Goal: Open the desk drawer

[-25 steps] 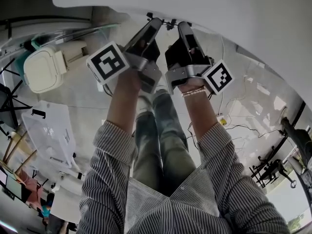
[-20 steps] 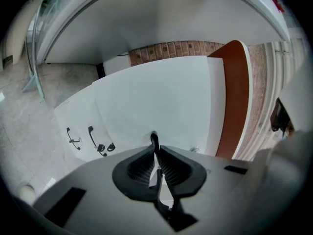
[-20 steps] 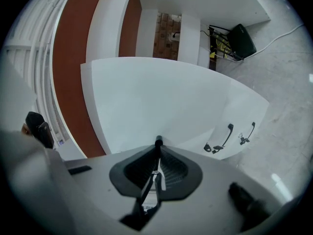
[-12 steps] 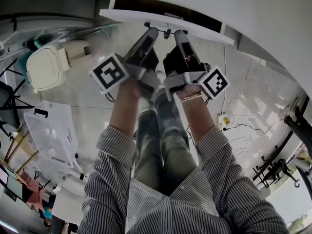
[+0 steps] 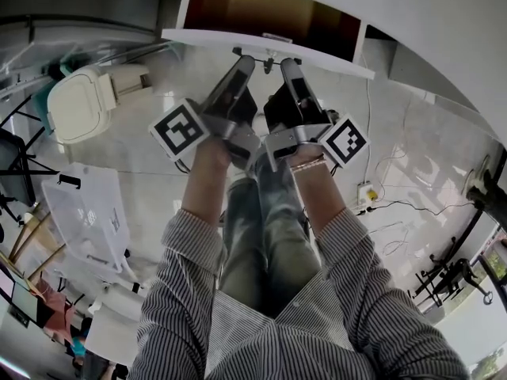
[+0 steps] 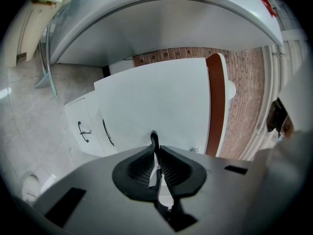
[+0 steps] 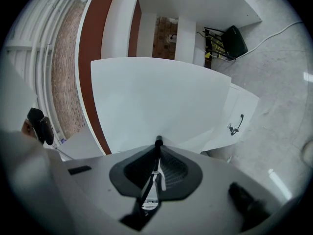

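Note:
The white desk drawer [image 5: 261, 43] stands partly pulled out under the white desktop [image 5: 412, 22], and its brown inside [image 5: 269, 13] shows. Both grippers hold the thin dark handle [image 5: 266, 55] at the middle of the drawer front. In the head view my left gripper [image 5: 249, 58] is just left of my right gripper [image 5: 285, 61]. In the left gripper view the left gripper [image 6: 155, 148] is shut on the handle bar [image 6: 154, 138] against the white front [image 6: 161, 97]. In the right gripper view the right gripper [image 7: 157, 152] is shut on the handle bar [image 7: 158, 141] too.
A white pedal bin [image 5: 75, 105] and a clear plastic box [image 5: 83, 212] stand on the floor at the left. A power strip [image 5: 366, 192] with cables lies at the right. The person's legs are below the drawer. A lower white cabinet with dark handles [image 7: 238, 123] stands beside it.
The drawer has slid out from under the desktop toward the person, uncovering its brown inside. Both grippers have come back with the handle still held.

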Demonstrator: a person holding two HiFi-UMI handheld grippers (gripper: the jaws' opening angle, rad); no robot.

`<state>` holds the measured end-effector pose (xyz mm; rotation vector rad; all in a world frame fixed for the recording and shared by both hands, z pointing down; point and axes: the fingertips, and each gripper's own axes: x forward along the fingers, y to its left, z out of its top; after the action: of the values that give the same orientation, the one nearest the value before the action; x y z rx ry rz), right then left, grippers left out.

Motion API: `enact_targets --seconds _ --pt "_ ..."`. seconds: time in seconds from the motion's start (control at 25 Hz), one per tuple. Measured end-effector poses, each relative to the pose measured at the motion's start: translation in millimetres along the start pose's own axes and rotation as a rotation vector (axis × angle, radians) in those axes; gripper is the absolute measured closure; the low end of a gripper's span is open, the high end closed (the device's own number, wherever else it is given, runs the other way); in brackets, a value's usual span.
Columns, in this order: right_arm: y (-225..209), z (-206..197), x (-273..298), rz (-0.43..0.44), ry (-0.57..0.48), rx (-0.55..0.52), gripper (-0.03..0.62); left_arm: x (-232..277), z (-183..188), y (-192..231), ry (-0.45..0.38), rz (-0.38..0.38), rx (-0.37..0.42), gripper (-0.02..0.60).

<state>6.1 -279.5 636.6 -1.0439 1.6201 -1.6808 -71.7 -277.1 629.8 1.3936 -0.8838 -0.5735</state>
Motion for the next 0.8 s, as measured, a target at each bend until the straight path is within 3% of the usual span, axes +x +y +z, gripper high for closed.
enact_targets --seconds 0.28,0.44,0.52,0.8 --pt "-4 -12 -15 -0.010 0.002 0.000 0.556 -21 -12 5 -0.015 0.007 -0.002 0.551" --pt "-4 -14 -22 -0.013 -0.010 0.004 0.557 -42 -24 -10 -0.001 -0.069 0.095 0.571" --pt "-4 -14 -20 -0.007 -0.018 0.010 0.557 -46 -23 -2 -0.001 -0.036 0.108 0.571" --pt "-4 -17 -18 0.009 -0.010 0.017 0.557 -54 -21 22 -0.008 0.043 0.017 0.569"
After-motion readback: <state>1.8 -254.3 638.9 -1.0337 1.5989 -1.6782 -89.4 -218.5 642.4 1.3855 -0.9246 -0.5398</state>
